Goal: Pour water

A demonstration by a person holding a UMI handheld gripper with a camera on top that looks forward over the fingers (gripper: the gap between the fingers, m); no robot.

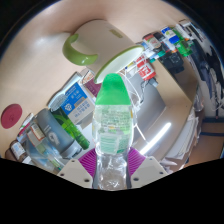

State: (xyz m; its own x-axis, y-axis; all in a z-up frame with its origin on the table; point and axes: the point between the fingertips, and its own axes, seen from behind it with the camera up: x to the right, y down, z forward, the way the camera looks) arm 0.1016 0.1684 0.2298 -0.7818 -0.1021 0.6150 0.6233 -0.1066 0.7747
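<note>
One bottle (112, 130), clear plastic, ribbed and faintly crinkled, capped in glossy green (111, 93) with a rounded dome top — held upright between the fingers. Both purple pads (88, 160) pressed against its lower sides, so the gripper (111, 168) clenched on the bottle, no gap showing at either flank. Printed label with green markings wrapped round the bottle's middle; how much liquid is inside too hard to read through the plastic.

Beyond the cap, on a pale tan tabletop (45, 55), a white pitcher-like vessel (98, 42) with smooth rounded walls and a light green curved handle (76, 50) at its near side; contents not visible from this angle. Open, bare table surface left of the vessel, out to the curved far edge.

Left of the bottle, a cluster of small boxes and packets (62, 118) in blue, green and white, packed close, sharp-cornered, glossy printed faces. Farther left, a flat pink round patch (12, 115) on the table. Right of the bottle, more small colourful items (160, 55) in a row along the table's far side, too small to name, and a dark region (195, 110) beyond the table edge. Little room either side of the bottle — more above, toward the vessel.
</note>
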